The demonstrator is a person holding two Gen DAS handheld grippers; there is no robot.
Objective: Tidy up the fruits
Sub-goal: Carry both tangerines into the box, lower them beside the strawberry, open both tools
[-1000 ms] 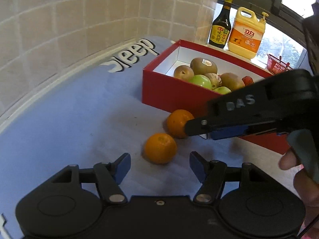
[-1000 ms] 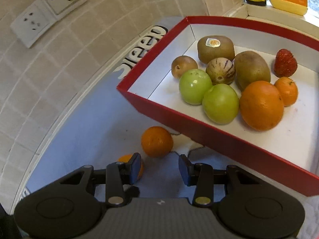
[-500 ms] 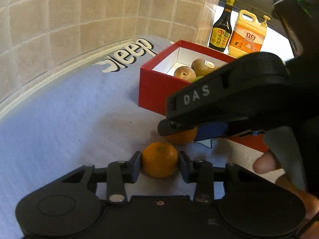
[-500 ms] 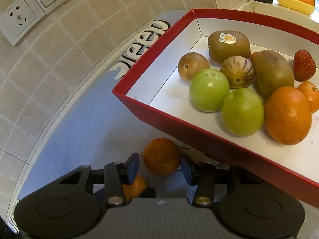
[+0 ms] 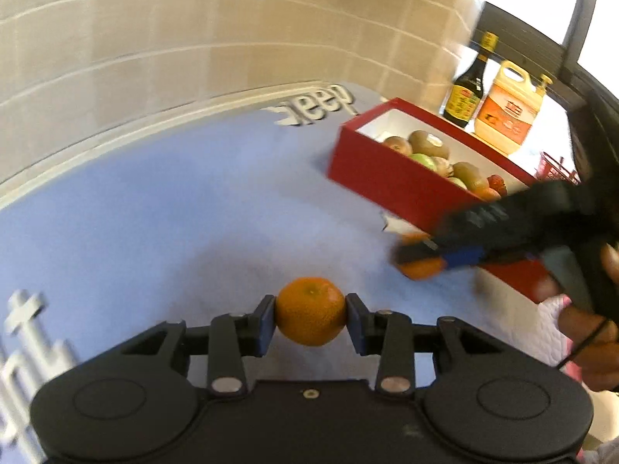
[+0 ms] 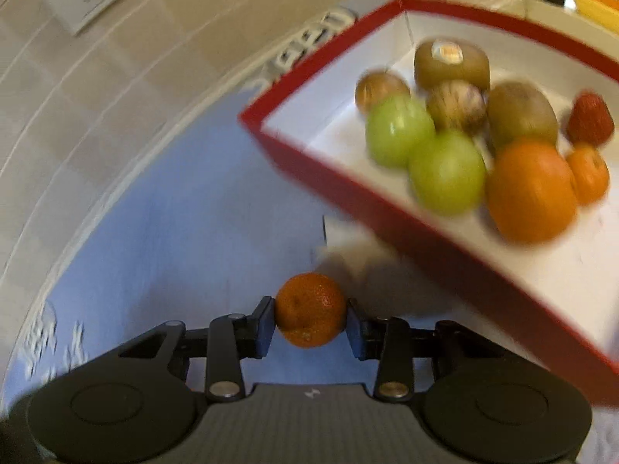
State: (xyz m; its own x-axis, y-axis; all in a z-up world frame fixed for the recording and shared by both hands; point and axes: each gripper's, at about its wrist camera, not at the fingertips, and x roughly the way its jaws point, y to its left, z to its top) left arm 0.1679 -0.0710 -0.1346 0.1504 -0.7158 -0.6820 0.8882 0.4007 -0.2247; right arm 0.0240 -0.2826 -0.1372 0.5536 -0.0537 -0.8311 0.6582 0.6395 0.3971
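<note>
Both claws loaded: left claw (image 5: 310,319) clamped on mandarin (image 5: 310,310), right claw (image 6: 310,319) clamped on second mandarin (image 6: 310,309). Next, probably carry both over red box (image 6: 445,259) rim, then release.

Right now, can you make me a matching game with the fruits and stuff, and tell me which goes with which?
Things:
1. strawberry
2. small orange in the left gripper
3. soy sauce bottle
4. big orange

Places:
A. on the sill behind the red box
B. squeezed between two fingers
C. in the box, next to a green fruit
D. at the far right of the box, red

Pairs: 1-D, 2-B, 3-A, 4-C
</note>
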